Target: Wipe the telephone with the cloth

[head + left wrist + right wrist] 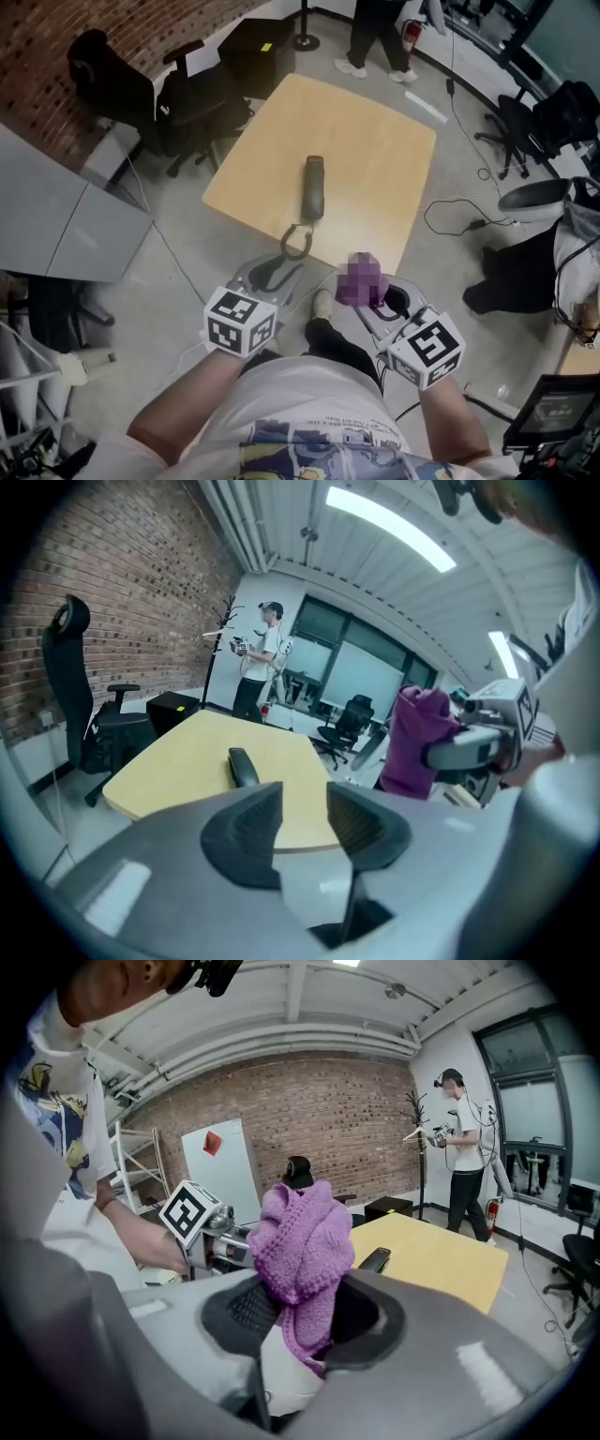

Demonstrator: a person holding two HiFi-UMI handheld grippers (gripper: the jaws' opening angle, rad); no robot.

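Telephone [313, 187]: lay on worktop [375, 122], untouched, well ahead of both tools. Cloth [305, 1241]: bunched, clenched in right hand-held gripper [298, 1326]. Left hand-held gripper [298, 827]: released, empty. Risk: unsteadied, it would likely slide under wiping; cord [295, 242] might snag.

Looking down from my head view, the table [375, 141] stands ahead of me. The telephone [313, 186] lies on it toward the near-left part, lengthwise away from me, with its cord [296, 242] curling at the near edge. My left gripper [274, 270] hangs just short of that edge, below the cord. My right gripper [380, 295] is beside it to the right, with the cloth [360, 278] between its jaws — both are off the table. Chairs [192, 98] stand left of the table and a person [380, 33] stands behind it. To the table's right a cable [459, 217] lies on the floor, with another chair [520, 127] beyond.
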